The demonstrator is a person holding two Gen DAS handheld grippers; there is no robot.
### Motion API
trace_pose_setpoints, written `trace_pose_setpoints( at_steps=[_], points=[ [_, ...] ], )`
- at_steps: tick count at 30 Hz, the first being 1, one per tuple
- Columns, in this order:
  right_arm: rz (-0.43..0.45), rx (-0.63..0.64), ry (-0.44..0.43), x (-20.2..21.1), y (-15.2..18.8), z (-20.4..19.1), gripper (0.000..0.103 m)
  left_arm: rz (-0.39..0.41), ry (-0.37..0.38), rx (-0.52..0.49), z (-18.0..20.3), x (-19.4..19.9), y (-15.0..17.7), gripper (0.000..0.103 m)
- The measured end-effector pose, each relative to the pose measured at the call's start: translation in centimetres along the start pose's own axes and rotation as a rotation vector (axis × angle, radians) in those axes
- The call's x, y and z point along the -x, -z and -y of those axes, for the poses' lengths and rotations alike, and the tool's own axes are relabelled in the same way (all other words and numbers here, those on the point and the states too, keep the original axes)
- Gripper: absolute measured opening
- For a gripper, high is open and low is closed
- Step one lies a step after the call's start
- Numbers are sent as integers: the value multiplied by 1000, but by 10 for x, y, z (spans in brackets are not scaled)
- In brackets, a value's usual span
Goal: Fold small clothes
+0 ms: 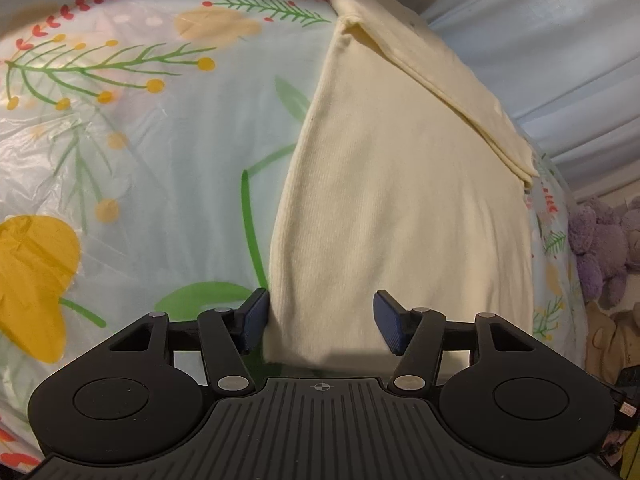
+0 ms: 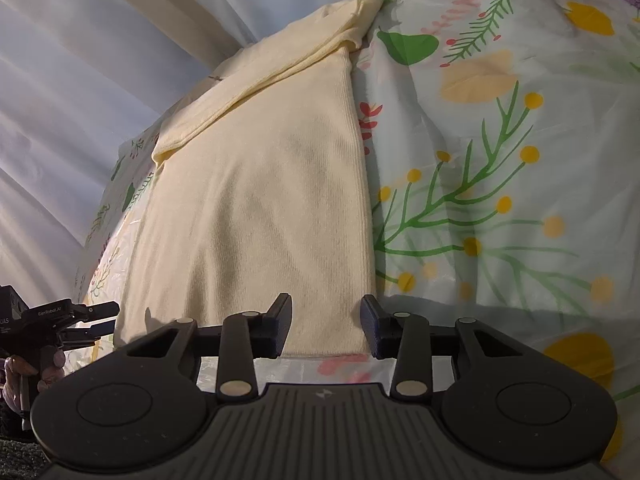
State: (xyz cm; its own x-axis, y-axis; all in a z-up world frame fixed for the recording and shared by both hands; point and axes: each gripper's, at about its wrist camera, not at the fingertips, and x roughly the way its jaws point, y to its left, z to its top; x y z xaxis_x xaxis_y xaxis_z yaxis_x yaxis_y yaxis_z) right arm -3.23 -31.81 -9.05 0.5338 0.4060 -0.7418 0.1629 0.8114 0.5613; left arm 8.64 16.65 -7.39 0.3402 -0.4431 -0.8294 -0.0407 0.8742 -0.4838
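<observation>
Looking along my left gripper, I saw its jaws spread wide with nothing clamped, straddling the near left corner of the cream garment; the left pad sat just at the cloth's edge. The garment stretched straight ahead, a folded flap lying across its far end. My right gripper was likewise parted and held nothing, bracketing the garment's near right corner. The floral sheet spread to its right. The left gripper showed low to its left, beside the cloth's other corner.
</observation>
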Motion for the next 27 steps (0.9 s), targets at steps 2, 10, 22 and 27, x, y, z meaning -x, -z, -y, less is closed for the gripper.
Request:
trace_pose_setpoints(
  at_steps=[2, 10, 22, 27],
  points=[
    [-9, -27, -22, -1, 1, 4, 28, -9, 4, -9, 0, -1, 1, 53],
    [-29, -95, -48, -4, 2, 14, 22, -61, 40, -39, 2, -8, 4, 35],
    [-44, -153, -75, 0, -2, 28, 21, -100, 106, 12, -8, -11, -4, 39],
    [-44, -142, -42, 4, -2, 33, 32, -110, 130, 8, -12, -10, -6, 47]
  ],
)
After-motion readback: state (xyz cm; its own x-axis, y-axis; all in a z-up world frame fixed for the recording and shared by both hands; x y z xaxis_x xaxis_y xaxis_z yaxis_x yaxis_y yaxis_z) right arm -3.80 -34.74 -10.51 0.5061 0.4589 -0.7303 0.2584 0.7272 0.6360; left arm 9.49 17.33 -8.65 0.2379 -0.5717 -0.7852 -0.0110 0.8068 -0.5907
